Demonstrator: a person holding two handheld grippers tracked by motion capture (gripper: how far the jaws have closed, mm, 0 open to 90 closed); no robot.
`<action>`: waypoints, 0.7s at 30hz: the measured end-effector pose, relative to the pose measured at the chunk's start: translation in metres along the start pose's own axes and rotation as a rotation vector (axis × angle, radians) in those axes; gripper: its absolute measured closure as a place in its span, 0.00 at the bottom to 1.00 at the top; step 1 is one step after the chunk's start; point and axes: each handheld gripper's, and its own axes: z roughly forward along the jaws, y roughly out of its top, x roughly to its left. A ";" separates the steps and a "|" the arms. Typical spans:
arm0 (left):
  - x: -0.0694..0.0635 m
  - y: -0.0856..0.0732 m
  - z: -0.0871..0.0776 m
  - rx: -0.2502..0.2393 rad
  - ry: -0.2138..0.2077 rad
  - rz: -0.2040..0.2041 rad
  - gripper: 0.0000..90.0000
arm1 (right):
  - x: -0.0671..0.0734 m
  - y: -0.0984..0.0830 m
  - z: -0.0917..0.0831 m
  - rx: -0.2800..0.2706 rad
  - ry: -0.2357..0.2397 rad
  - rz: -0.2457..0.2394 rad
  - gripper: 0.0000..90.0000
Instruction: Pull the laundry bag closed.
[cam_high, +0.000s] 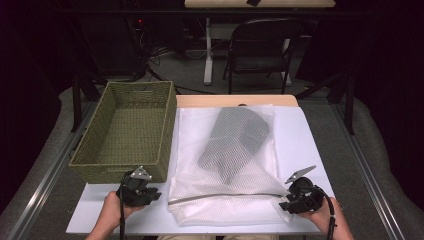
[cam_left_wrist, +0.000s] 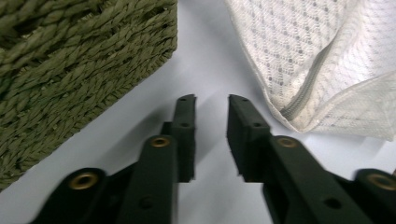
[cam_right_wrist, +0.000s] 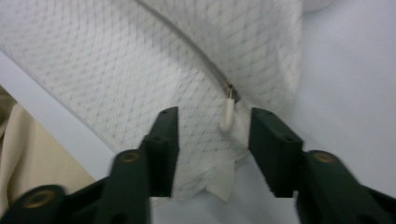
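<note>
Right now a white mesh laundry bag with a dark grey garment inside lies flat on the white table top, filling its middle and reaching toward the near edge. At about nine o'clock from the bag sits an empty olive-green woven basket, just beside it.

The zipper runs across the bag's near end, from seven o'clock to about four o'clock. Its small white pull tab hangs at the right-hand end. The right gripper has its jaws parted to a middling gap on either side of that tab, pads not pressing on it, with mesh lying under them. The left gripper rests at the bag's near left corner, jaws narrowly parted over bare table, nothing between them, the basket's corner close by.

I'd judge the bag light, limp and prone to bunch or slide on the smooth top. The mesh will stretch rather than resist, so the zipper wants the seam pinned near its left end while the tab is pinched squarely; the tab is small and could slip out.
</note>
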 end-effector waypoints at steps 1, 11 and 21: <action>-0.001 0.000 -0.001 -0.005 -0.001 0.002 0.74 | 0.000 0.000 -0.003 -0.021 -0.006 0.016 0.49; -0.009 -0.007 -0.026 -0.062 0.047 -0.014 0.36 | -0.015 -0.020 -0.026 -0.206 -0.092 0.153 0.12; 0.013 -0.042 -0.047 -0.053 0.217 -0.116 0.10 | -0.025 -0.040 -0.026 -0.287 -0.230 0.232 0.00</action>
